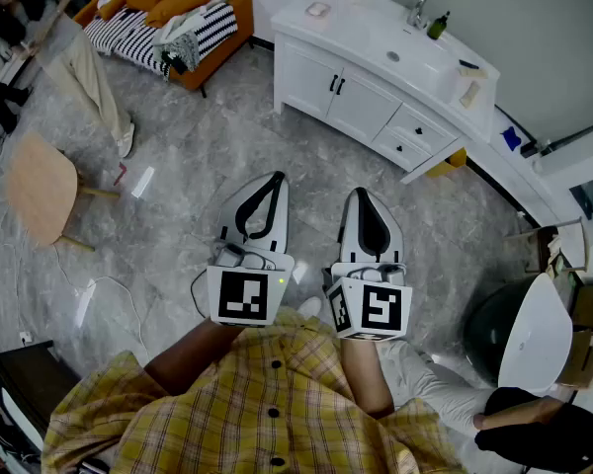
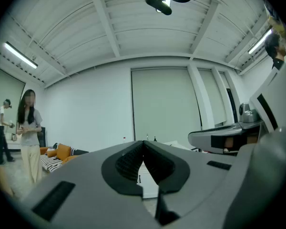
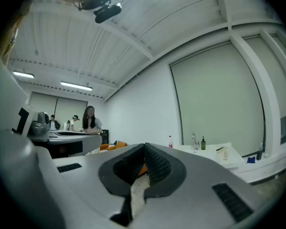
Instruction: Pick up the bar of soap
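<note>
Left gripper (image 1: 276, 178) and right gripper (image 1: 362, 195) are held level, side by side and slightly apart, both pointing forward away from the torso. Each gripper's jaws are closed tip to tip with nothing between them. Left forearm (image 1: 183, 356) and right forearm (image 1: 367, 373) extend forward, bare, behind the marker cubes (image 1: 245, 295).

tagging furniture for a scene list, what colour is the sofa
The sofa is orange, with black-and-white striped seat cushions; the head view shows it best.
</note>
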Tool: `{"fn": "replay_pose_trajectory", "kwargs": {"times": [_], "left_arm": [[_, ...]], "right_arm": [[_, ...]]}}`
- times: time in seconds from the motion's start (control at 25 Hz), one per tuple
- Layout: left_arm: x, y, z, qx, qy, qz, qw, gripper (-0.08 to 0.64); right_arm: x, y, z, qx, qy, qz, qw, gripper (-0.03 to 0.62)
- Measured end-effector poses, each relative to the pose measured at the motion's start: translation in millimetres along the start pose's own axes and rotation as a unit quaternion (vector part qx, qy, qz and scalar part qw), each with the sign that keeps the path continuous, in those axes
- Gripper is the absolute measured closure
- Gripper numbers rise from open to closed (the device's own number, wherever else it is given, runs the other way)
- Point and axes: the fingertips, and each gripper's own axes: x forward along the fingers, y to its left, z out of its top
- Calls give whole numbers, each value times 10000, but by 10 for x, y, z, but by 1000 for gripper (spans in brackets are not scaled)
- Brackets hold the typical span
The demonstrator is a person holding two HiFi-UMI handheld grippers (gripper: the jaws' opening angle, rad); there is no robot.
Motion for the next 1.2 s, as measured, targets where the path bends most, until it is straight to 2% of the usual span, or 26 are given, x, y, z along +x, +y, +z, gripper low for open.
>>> {"fn": "replay_pose_trajectory", "kwargs": {"times": [0.28, 0.48, 0.6, 0.72, 0.8, 1.04, 1.2], "left_arm": [[-91, 325, -35, 1, -24, -126, 9999, 549], [-224, 627, -54, 140, -68, -314, 9994, 549], [-271, 863, -170, -63, -29, -356, 9993, 549], [-288, 1084, -366, -372, 178, -349, 9985, 549], [-305, 1161, -477, -430, 367, -401, 9976, 549], [-271, 1292, -478, -419, 265, -440, 9978, 549], [-179, 1355, -535, -263, 491, -521, 9971, 549]], "right_arm": [[107, 345, -16, 62, -23, 33, 10000, 572], [165, 656, -70, 46, 26, -167, 9998, 572], [188, 806, -102, -6, 20, -318, 9995, 572], [148, 874, -149, -28, 38, -548, 9985, 572], [124, 890, -210, -13, 137, -668, 9977, 572], [245, 975, -236, -33, 164, -760, 9970, 572], [436, 992, -247, 13, 131, -698, 9975, 571]]}}
